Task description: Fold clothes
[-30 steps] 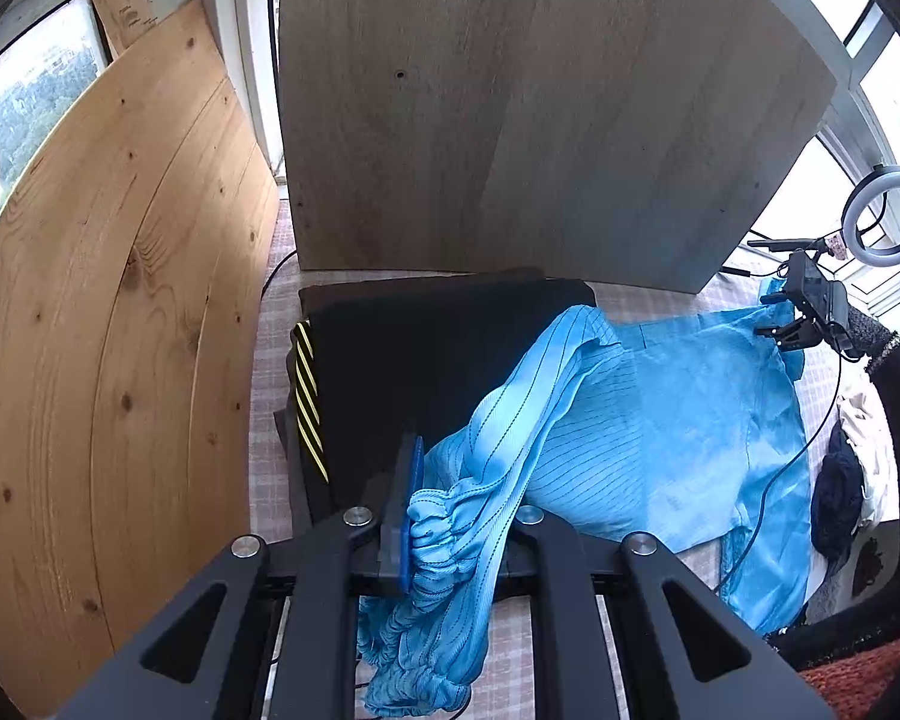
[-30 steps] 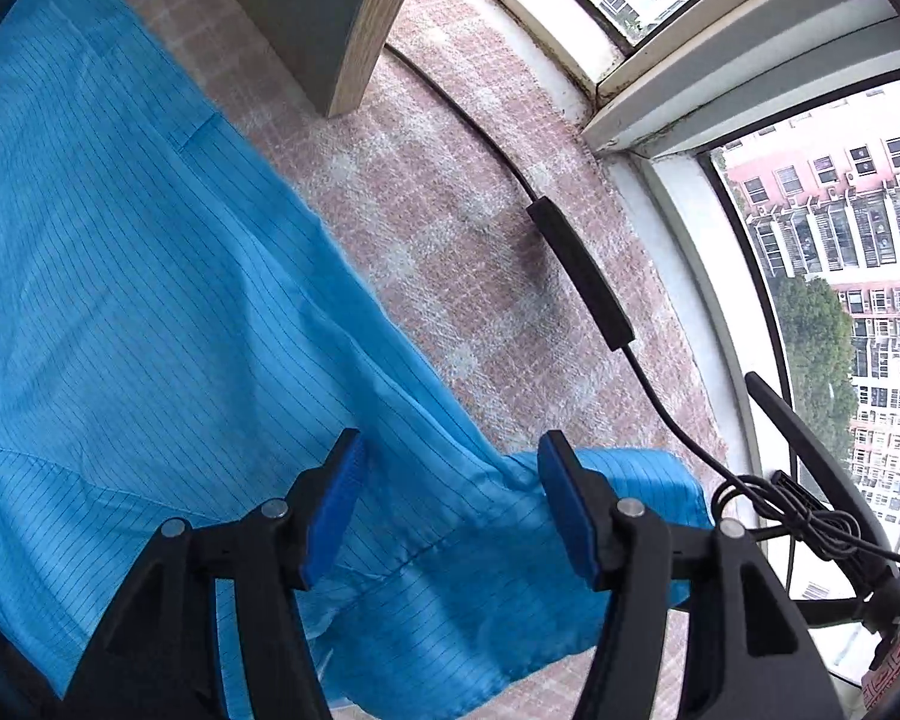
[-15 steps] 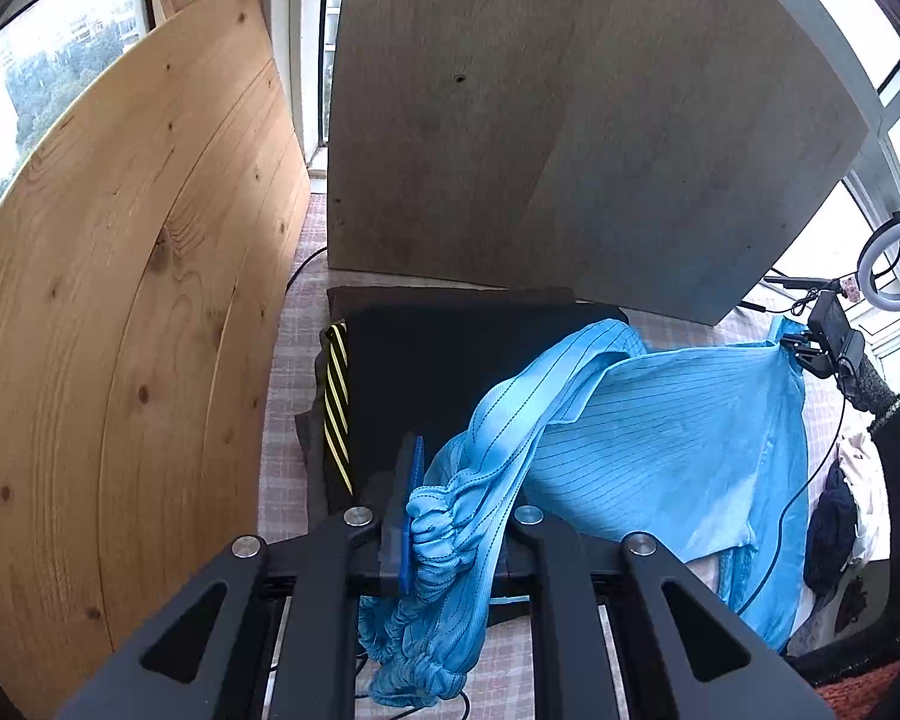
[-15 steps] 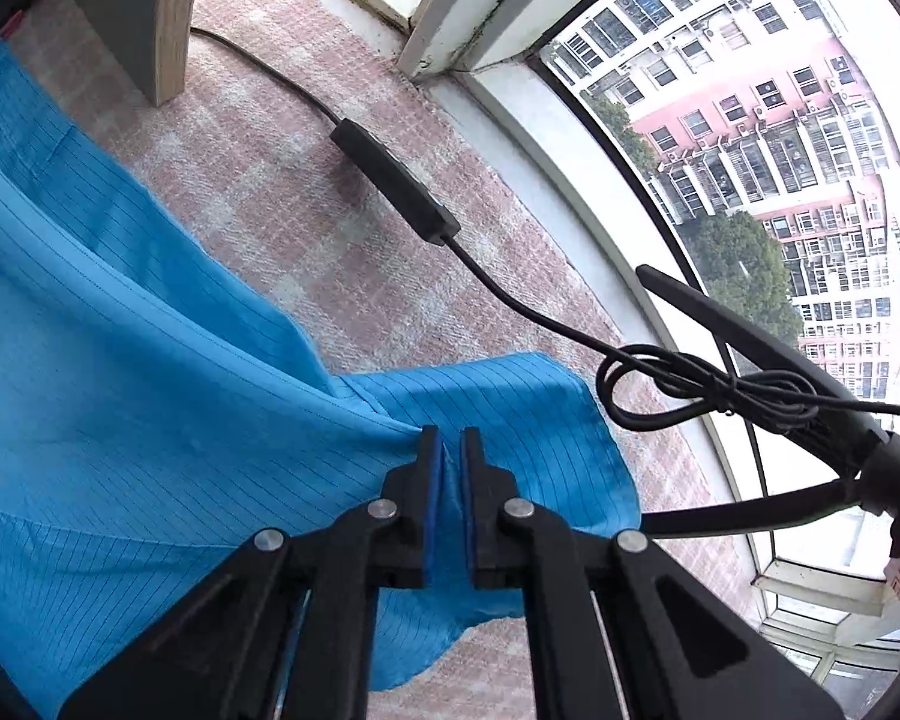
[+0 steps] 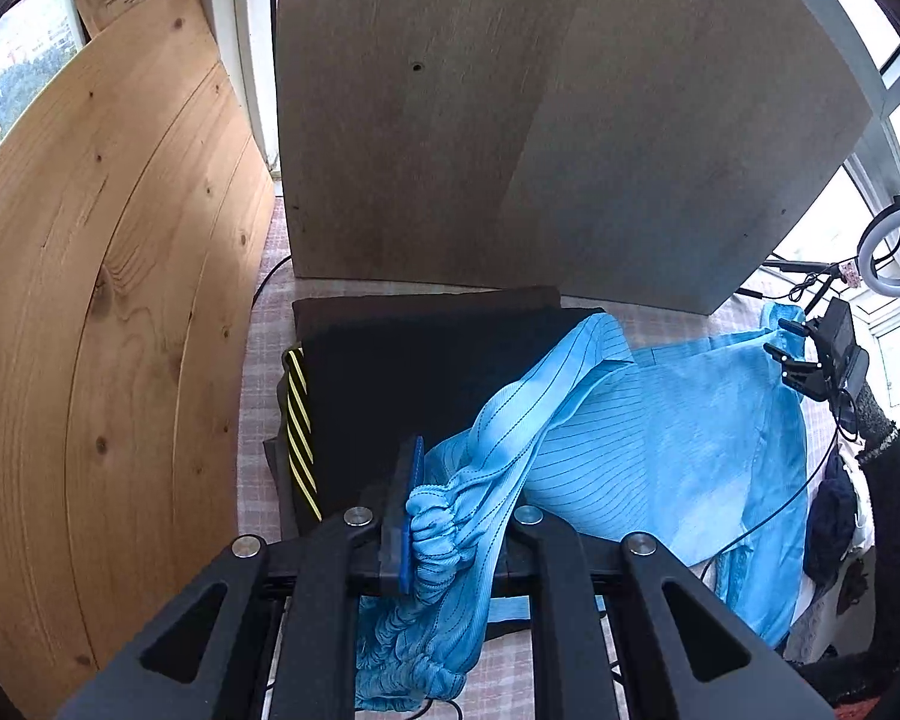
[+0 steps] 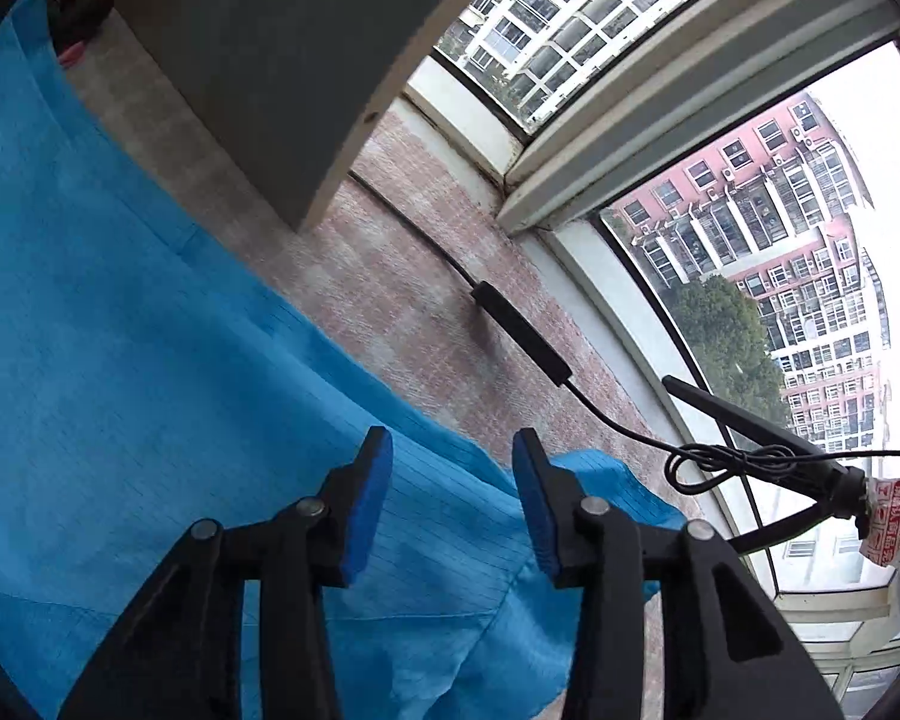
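Pinching the bunched cuff of a blue shirt (image 5: 660,444), the left gripper (image 5: 450,516) holds it clamped above folded dark clothes (image 5: 402,384). The right gripper (image 6: 450,480), jaws opening and gripping nothing, hovers over the shirt's spread edge on a checked cloth (image 6: 426,300).

The right gripper (image 6: 450,468), clamped on the blue garment's (image 6: 120,360) corner half a second ago, is opening, and nothing is pinched between its pads; the cloth lies below them. It now sits farther from the window (image 6: 750,240) than it did then, with the grey board (image 6: 258,60) filling more of its view. In the left wrist view, the garment's far edge hangs slacker.
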